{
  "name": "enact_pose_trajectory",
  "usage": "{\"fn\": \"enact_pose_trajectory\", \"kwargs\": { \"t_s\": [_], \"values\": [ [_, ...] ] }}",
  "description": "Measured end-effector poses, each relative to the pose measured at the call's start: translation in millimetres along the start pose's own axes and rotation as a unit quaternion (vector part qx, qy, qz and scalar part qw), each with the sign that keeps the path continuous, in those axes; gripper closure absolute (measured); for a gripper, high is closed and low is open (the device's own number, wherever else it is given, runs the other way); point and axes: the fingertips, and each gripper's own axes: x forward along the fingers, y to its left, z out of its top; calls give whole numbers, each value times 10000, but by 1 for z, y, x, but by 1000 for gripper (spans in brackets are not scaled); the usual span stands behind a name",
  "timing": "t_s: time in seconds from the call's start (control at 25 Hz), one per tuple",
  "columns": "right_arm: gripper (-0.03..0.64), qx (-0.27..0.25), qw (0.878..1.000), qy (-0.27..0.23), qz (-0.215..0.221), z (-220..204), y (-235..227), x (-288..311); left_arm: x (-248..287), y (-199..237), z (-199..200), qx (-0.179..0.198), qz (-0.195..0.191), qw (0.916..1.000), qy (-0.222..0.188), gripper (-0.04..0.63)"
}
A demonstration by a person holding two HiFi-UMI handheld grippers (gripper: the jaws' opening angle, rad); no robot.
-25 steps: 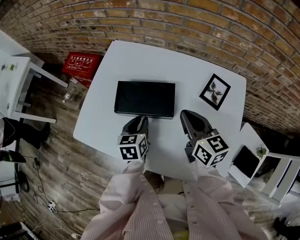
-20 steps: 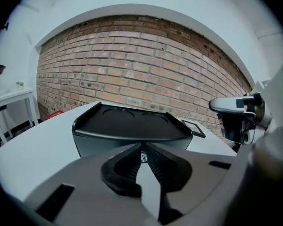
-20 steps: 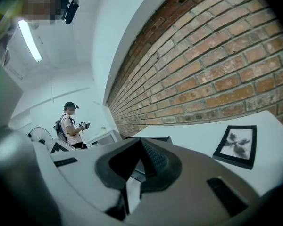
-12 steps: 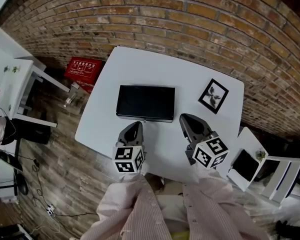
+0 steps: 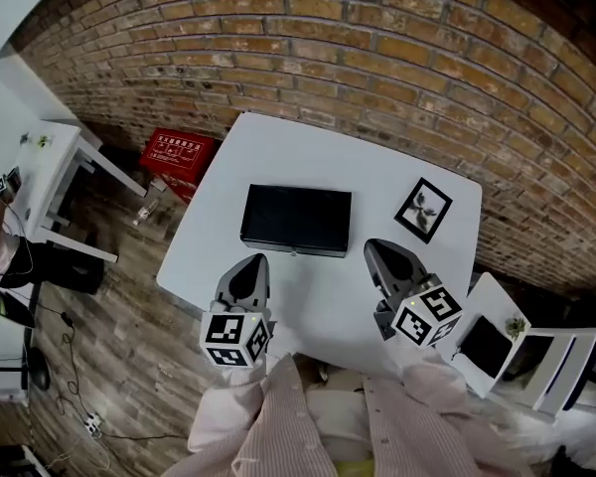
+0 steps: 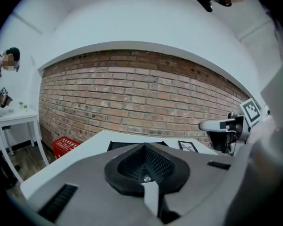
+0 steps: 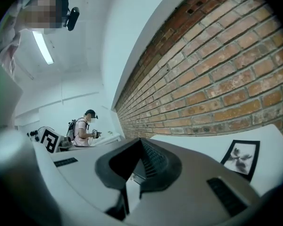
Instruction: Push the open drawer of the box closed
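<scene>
red crate [image 5: 179, 151] on the floor upper left, left gripper [image 5: 250, 263] clenched on nothing, lower left of centre, black box [image 5: 296, 219] mid-frame on the white desk [image 5: 377, 167], drawer looks flush, right gripper [image 5: 377, 249] clenched too and empty, framed picture [image 5: 423, 209] off right

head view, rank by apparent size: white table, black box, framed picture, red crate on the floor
1. white table
2. black box
3. red crate and framed picture: about alike. The crate sits lower, on the floor, farther from the camera, so I won't rank them.
</scene>
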Motion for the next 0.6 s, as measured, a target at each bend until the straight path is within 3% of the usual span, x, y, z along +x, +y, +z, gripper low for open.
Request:
{"fn": "enact_pose_trajectory", "kwargs": {
  "t_s": [0.6],
  "values": [
    [614,-262,9982,-520,142,45,21,-19,-47,0,47,279,144,9972,-680,601]
  ]
}}
